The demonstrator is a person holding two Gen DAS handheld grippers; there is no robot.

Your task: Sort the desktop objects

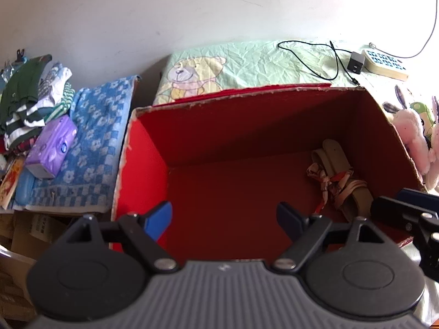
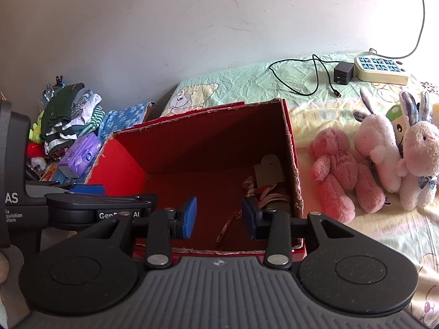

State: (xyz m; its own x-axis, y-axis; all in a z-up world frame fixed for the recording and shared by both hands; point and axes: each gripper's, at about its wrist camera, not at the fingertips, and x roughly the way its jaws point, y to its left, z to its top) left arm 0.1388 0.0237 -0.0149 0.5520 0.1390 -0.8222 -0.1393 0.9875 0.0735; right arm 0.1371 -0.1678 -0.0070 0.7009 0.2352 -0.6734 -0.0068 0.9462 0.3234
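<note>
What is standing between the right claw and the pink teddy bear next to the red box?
Only the box's right wall. The right claw is open over the red box; the pink teddy bear lies just outside that wall.

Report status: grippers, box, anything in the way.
Left gripper open, empty, over the red box. Right gripper open, empty, at its near edge. Belt and scarf already inside. Three plush toys wait outside, right of the box. Nothing blocking.
</note>
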